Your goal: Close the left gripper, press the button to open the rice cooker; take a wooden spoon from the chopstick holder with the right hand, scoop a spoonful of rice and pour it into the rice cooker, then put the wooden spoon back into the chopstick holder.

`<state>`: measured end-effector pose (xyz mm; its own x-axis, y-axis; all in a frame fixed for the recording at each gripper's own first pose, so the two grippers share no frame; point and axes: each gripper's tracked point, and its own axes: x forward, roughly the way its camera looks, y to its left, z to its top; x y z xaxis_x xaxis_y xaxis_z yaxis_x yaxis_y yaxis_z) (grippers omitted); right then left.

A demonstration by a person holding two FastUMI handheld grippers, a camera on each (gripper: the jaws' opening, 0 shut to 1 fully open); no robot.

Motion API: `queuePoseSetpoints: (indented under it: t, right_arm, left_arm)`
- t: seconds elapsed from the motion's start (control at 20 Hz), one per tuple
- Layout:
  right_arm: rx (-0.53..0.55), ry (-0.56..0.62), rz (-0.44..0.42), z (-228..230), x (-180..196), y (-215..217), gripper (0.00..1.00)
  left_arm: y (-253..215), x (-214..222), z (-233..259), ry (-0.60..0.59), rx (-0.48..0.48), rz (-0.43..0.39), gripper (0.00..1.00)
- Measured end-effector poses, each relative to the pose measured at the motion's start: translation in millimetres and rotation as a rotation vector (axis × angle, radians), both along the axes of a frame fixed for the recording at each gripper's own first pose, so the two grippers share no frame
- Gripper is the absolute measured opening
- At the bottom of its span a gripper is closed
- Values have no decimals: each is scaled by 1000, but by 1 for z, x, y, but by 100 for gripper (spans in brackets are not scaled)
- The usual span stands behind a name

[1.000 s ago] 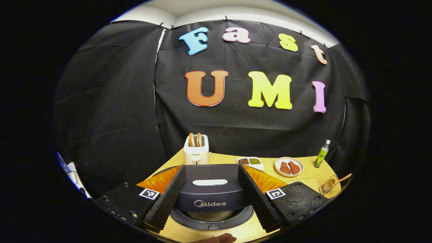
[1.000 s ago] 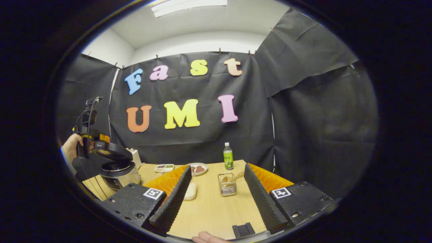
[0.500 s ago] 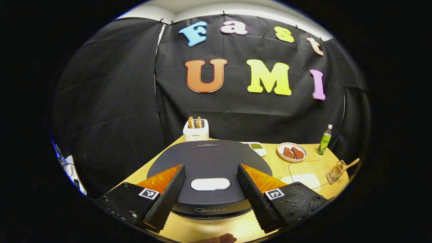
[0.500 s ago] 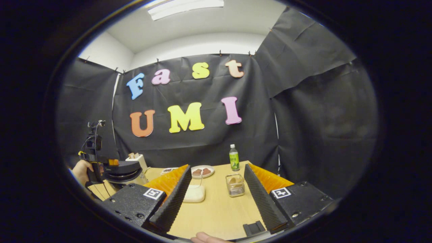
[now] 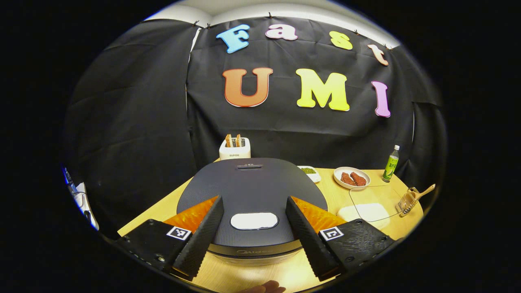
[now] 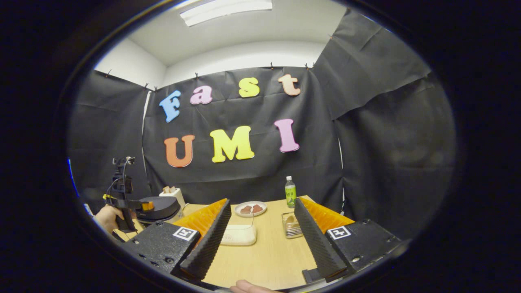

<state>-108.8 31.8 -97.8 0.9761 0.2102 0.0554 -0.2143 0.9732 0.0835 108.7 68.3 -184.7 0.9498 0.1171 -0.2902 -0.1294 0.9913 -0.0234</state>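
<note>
Directly ahead of your left gripper (image 5: 253,240), the rice cooker (image 5: 252,195) sits with its lid down, its white button (image 5: 254,221) between the spread fingers, neither touching it. Your right gripper (image 6: 260,240) also stands open over bare table (image 6: 264,260). Just beyond its right finger stands the chopstick holder (image 6: 290,228), the wooden spoon (image 5: 423,191) inside.

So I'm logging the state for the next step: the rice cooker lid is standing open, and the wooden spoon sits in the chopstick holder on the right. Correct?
Not quite. The rice cooker lid is down, not open; the left gripper view shows its flat top between the left gripper fingers. The wooden spoon does sit in the chopstick holder on the right.
</note>
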Motion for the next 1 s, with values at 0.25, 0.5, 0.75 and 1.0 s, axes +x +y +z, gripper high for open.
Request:
queuePoseSetpoints:
  t: [0.25,0.5,0.75,1.0]
  right_arm:
    - [-11,-7,-14,4,0,-1,100]
    - [-6,-13,-18,8,-3,-1,99]
    - [-21,-36,-22,17,-5,-2,100]
    - [-32,-57,-17,36,-4,4,100]
  left_arm:
    - [-2,-2,-8,15,-41,7,100]
    - [-3,-4,-7,-16,-51,8,100]
    - [-3,-4,-3,-46,-4,-6,99]
    - [-18,-28,35,-41,-5,-61,95]
